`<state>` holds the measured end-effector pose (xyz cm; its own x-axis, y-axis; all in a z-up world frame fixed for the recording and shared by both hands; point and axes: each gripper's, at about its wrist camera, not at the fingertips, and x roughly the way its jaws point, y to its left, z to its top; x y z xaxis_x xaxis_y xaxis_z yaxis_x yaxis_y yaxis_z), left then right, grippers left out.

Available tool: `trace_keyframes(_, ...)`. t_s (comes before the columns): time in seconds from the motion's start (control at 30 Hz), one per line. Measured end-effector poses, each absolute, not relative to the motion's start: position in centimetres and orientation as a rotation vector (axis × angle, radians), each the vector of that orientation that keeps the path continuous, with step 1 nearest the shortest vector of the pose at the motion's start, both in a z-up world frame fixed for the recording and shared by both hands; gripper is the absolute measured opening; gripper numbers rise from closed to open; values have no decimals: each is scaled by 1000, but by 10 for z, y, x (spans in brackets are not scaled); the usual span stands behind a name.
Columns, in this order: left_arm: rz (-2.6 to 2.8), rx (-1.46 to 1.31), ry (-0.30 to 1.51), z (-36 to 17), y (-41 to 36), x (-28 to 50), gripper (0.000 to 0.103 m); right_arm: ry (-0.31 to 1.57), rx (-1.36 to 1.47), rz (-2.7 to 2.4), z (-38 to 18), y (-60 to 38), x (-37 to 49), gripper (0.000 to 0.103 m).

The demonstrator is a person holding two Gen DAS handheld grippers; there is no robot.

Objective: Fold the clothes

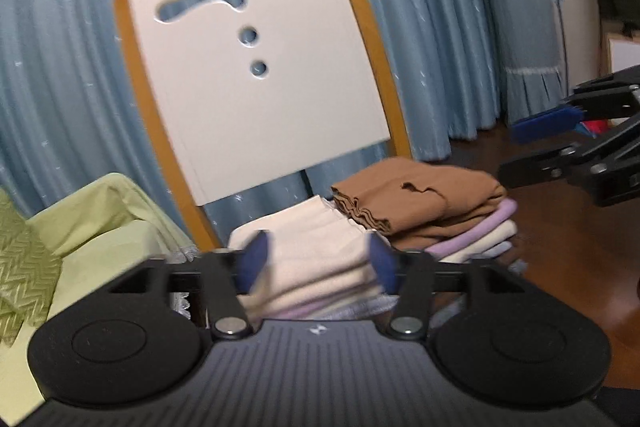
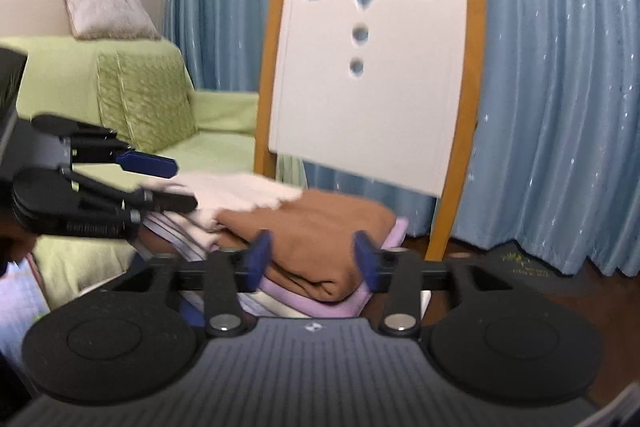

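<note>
A stack of folded clothes (image 2: 320, 251) sits on the seat of a chair, in front of its white backrest (image 2: 372, 75) with orange-brown side rails. On top lies a brown garment (image 2: 320, 227), folded thick, with its layered edges showing in the left wrist view (image 1: 420, 195). Under it are lilac layers (image 2: 352, 303) and paler ones. Beside the brown piece, toward the sofa side, a cream garment (image 1: 312, 255) lies folded on the same pile, with striped cloth (image 2: 176, 231) showing beneath it.

The right claw (image 2: 310, 259) hovers close in front of the brown garment, its blue pads spread apart to either side of the fold and gripping nothing. The left claw (image 1: 316, 263) is likewise released, its blue pads wide apart with the cream garment seen between them; whether they touch the cloth cannot be told through the blur. In the right wrist view the left claw (image 2: 176, 183) reaches in from the left at the cream garment's edge.

Behind the chair hang blue pleated curtains (image 2: 560, 87). A green-covered sofa (image 2: 120, 87) stands on the left, with a pale cushion (image 2: 104, 9) on top of its back. Dark wooden floor (image 1: 560, 247) shows on the right.
</note>
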<state>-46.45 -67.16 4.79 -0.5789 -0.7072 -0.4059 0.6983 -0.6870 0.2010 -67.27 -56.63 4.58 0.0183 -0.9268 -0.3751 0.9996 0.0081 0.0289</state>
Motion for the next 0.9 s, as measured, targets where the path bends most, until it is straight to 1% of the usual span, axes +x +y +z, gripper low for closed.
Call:
trace_keyframes(0.03, -2244, 576, 10, 47, -666, -459, 75, 260, 330, -1537, 48, -557, -671, 59)
trace_keyframes(0.07, -2225, 563, 65, 44, -656, -452, 80, 240, 353, -1539, 46, -547, -669, 67)
trace_keyframes(0.1, -2208, 556, 106, 39, -646, -445, 81, 221, 385, -1541, 42, -536, -666, 72)
trace_keyframes(0.13, -2196, 550, 133, 36, -640, -442, 82, 201, 418, -1543, 38, -524, -663, 74)
trace_keyframes(0.17, -2171, 547, 184, 30, -632, -433, 86, 185, 466, -1548, 31, -513, -659, 82)
trace_keyframes(0.2, -2149, 545, 229, 25, -624, -425, 96, 180, 516, -1556, 24, -502, -655, 91)
trace_keyframes(0.23, -2136, 550, 258, 22, -619, -420, 100, 182, 558, -1565, 17, -494, -650, 96)
trace_keyframes(0.27, -2117, 561, 301, 15, -612, -411, 102, 186, 591, -1574, 11, -487, -647, 101)
trace_keyframes(0.4, -2035, 613, 380, 2, -600, -397, 102, 213, 694, -1626, 1, -469, -635, 102)
trace_keyframes(0.47, -2007, 611, 379, 0, -592, -391, 102, 226, 723, -1634, 0, -466, -629, 102)
trace_keyframes(0.6, -2003, 608, 397, 0, -577, -387, 102, 283, 728, -1655, -1, -462, -605, 102)
trace_keyframes(0.7, -2000, 620, 412, -1, -572, -390, 102, 281, 715, -1657, -3, -459, -593, 102)
trace_keyframes(0.9, -2013, 688, 363, 4, -558, -398, 102, 308, 728, -1661, -11, -455, -578, 102)
